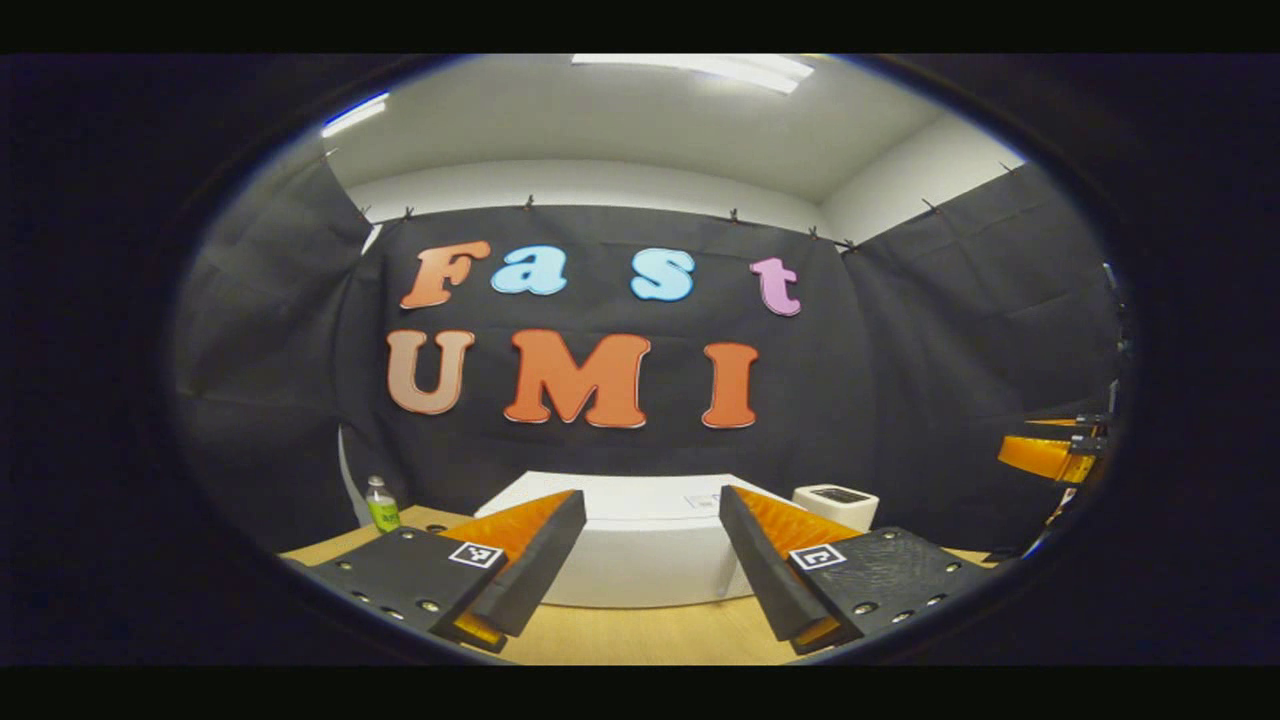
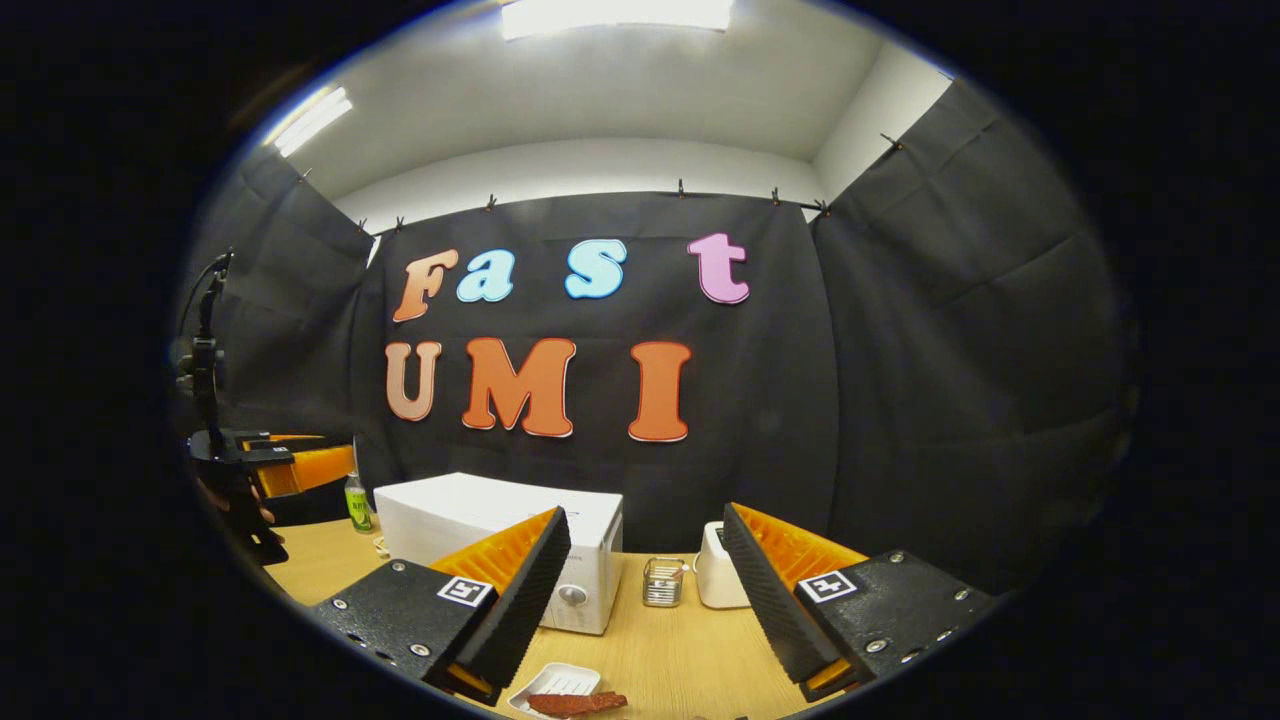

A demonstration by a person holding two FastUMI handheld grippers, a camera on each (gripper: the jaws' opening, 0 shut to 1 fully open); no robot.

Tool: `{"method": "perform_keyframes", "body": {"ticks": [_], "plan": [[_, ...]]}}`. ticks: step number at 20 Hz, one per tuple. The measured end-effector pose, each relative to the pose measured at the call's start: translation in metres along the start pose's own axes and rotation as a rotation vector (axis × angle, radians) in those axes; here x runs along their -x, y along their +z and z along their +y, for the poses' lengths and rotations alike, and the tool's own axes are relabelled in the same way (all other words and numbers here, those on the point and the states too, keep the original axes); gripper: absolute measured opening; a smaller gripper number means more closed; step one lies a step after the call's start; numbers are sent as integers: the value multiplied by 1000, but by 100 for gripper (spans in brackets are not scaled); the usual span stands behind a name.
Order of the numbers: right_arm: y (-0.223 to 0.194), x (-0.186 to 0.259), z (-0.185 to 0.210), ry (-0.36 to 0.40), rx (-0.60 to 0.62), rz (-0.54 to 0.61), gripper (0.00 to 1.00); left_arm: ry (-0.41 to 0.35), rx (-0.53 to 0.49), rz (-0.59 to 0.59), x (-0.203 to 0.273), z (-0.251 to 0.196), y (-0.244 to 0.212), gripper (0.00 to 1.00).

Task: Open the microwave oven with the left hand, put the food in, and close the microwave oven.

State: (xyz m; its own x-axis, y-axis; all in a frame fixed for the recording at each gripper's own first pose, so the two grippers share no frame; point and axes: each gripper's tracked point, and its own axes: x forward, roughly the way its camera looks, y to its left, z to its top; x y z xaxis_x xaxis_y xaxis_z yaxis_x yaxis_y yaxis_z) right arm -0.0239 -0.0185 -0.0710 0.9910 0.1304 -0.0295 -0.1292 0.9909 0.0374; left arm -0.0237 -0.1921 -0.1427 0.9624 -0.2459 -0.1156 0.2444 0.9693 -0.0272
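A white microwave oven (image 1: 640,545) stands on the wooden table, door shut, straight ahead of my left gripper (image 1: 652,555), which is open with nothing between its fingers. In the right gripper view the microwave oven (image 2: 500,540) sits left of centre, its knob facing me. My right gripper (image 2: 645,590) is open and holds nothing. Below it, near the table's front edge, a small white dish (image 2: 555,688) carries a reddish-brown strip of food (image 2: 577,703). The left gripper (image 2: 290,465) also appears far left in the right gripper view, and the right gripper (image 1: 1055,455) far right in the left gripper view.
A green-labelled bottle (image 1: 381,503) stands left of the microwave. A small white appliance (image 2: 720,578) and a clear glass holder (image 2: 662,582) stand to its right. A stand with a cable (image 2: 205,370) rises at the far left. Bare wooden table (image 2: 680,650) lies in front.
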Motion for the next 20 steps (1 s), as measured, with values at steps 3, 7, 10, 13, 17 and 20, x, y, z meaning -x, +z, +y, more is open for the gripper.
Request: {"method": "perform_keyframes", "body": {"ticks": [3,7,10,13,17,20], "plan": [[-35,0,-9,-18,-3,50,95,-44,46,60,-23,-29,-44,88],[-84,-3,-14,-24,2,124,95,-44,52,110,-51,-48,-95,87],[-128,-5,-11,-17,-6,199,96,-47,40,181,-72,-64,-141,88],[-161,-5,-8,-1,-65,262,96,-47,28,236,-88,-78,-181,88],[-183,-7,-18,-13,-98,287,96,-36,12,279,-112,-89,-221,82],[-197,-6,-28,-37,-105,308,96,-5,14,291,-131,-89,-239,72]]}}
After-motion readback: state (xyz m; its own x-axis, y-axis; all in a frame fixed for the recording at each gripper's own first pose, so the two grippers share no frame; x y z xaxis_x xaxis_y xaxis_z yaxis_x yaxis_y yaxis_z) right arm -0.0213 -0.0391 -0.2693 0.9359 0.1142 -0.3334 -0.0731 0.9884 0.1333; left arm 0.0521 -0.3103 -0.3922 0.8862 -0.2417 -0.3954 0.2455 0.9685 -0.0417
